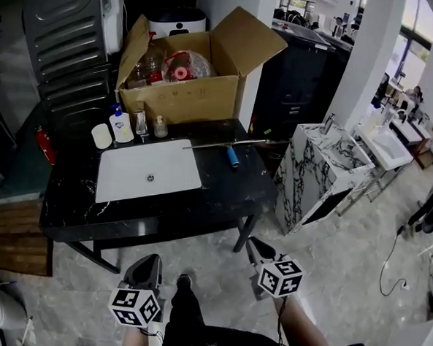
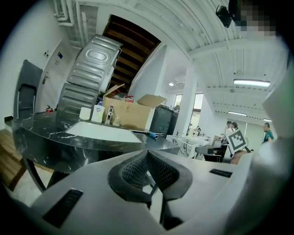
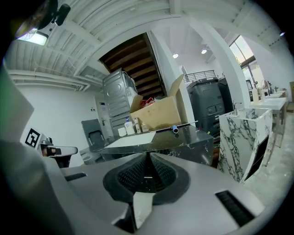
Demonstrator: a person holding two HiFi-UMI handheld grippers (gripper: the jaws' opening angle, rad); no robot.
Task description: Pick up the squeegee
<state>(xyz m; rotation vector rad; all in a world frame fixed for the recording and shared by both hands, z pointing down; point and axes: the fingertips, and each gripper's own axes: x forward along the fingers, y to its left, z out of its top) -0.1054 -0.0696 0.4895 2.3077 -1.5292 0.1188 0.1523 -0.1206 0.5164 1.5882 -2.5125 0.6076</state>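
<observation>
The left gripper [image 1: 151, 259] and right gripper [image 1: 253, 242] are pressed shut and empty, so next one likely reaches the far-off squeegee [image 1: 232, 157] on the table – and opens

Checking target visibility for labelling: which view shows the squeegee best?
The head view: it looks down on the whole squeegee, long blade and blue handle, on the black table beside the white sink. Both gripper views catch it far off, nearly edge-on, mostly just the blue handle.
</observation>
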